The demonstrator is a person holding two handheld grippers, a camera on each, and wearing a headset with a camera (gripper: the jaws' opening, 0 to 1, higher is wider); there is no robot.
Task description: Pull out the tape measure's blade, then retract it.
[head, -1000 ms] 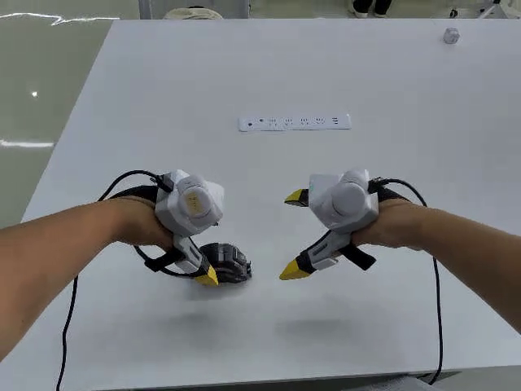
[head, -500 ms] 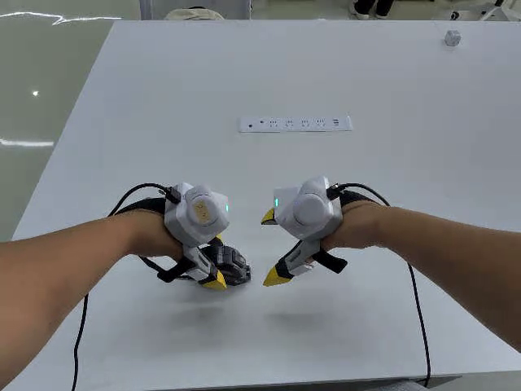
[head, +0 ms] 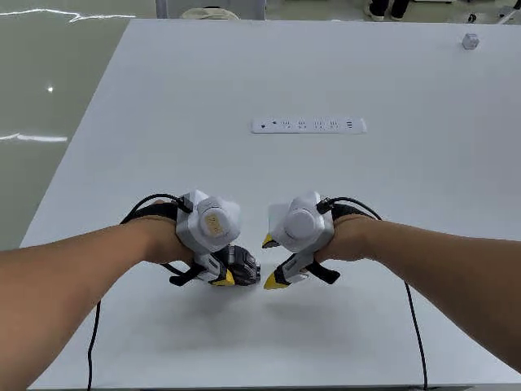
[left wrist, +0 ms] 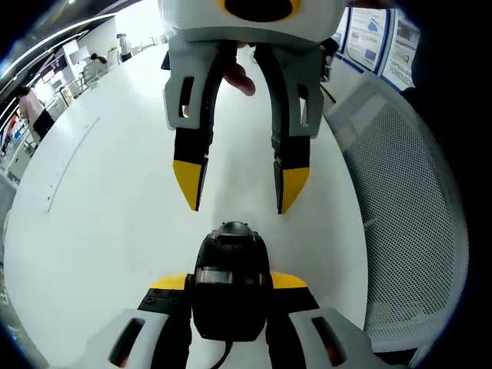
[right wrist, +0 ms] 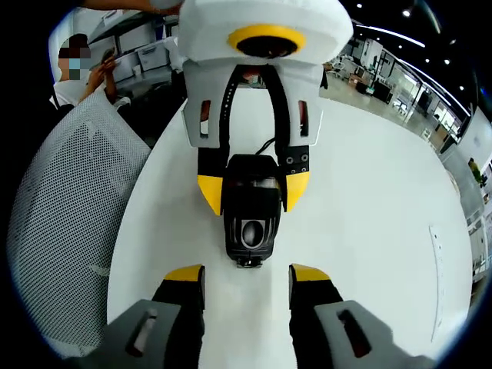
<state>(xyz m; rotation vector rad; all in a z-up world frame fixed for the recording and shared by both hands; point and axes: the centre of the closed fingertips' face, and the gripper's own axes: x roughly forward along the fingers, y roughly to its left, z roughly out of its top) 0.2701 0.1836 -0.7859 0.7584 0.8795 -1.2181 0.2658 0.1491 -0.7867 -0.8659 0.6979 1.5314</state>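
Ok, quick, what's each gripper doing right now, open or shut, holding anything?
Left gripper: shut on the tape measure.
Right gripper: open, holding nothing, jaws facing the tape measure.

Head view first: high over the near edge of the desk [head: 407,98], tipped forward and down, taking in the whole top, with the left claw [head: 229,275] and right claw [head: 271,262] low and centre. Now the left gripper view, right down near desk level, close in, peering along its own jaws straight at the right claw opposite. The right gripper view does the reverse, just as near, staring back at the left claw. So those two face each other head-on, and all three views share the tape measure [head: 244,265] gripped in the left claw and the patch of desk between the claws.
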